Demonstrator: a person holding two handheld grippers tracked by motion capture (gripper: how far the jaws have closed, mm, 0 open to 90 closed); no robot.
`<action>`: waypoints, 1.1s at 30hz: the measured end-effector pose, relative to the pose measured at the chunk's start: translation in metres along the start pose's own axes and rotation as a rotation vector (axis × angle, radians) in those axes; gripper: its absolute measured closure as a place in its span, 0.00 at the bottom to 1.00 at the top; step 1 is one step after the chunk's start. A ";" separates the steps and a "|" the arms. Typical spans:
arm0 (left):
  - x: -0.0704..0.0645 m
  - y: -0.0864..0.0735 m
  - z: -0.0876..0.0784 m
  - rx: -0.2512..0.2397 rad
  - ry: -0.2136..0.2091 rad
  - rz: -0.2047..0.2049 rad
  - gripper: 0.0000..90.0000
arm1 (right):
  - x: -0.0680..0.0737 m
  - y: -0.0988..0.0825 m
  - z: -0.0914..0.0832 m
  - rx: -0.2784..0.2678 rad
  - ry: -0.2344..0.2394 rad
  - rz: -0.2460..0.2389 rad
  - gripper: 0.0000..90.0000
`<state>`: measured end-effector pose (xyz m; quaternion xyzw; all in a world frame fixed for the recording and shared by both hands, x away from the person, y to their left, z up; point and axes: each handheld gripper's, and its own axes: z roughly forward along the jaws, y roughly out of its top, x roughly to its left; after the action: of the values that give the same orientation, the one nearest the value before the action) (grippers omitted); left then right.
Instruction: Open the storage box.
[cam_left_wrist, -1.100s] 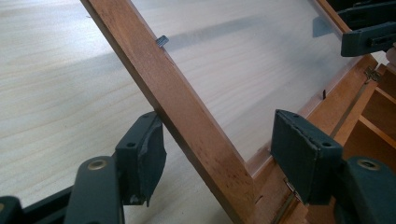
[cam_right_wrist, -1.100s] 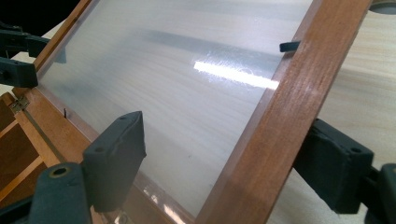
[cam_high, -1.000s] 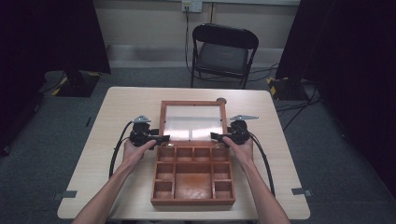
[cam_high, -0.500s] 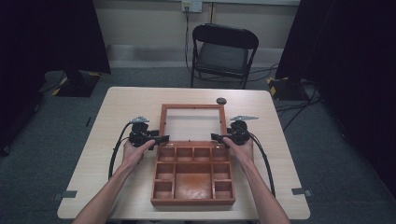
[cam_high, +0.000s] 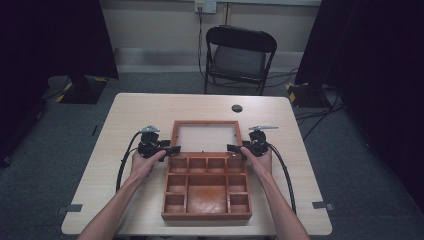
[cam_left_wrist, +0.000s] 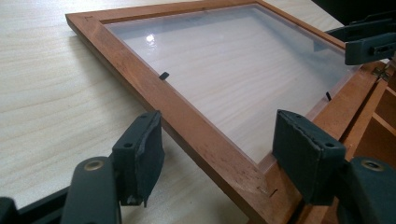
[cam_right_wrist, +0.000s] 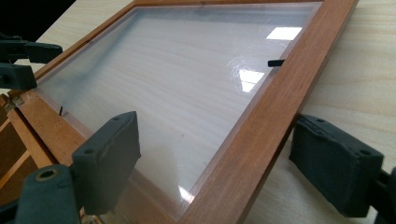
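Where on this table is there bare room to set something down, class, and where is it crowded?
Free patches: the tabletop strip between the far edge and the open glass lid, apart from a small dark disc; the left side beyond the left tongs; the right side beyond the right tongs. Crowded: the middle, where the wooden compartment box reaches almost to the near edge, with both forearms beside it.

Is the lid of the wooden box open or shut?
Open: the lid lies flat on the table behind the box.
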<state>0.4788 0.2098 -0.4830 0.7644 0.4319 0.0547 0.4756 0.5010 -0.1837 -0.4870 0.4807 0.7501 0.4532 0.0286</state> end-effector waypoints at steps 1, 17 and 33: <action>0.000 0.000 0.000 -0.004 -0.003 -0.004 0.36 | 0.000 0.000 0.000 0.002 0.001 0.003 0.17; -0.010 0.006 -0.024 -0.010 0.034 0.070 0.29 | 0.007 0.001 -0.038 -0.043 -0.047 -0.070 0.20; -0.013 -0.009 -0.063 0.012 0.081 0.111 0.26 | 0.017 -0.024 -0.098 -0.086 -0.100 -0.090 0.17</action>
<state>0.4341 0.2454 -0.4516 0.7871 0.4081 0.1095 0.4494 0.4285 -0.2385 -0.4394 0.4669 0.7483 0.4589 0.1070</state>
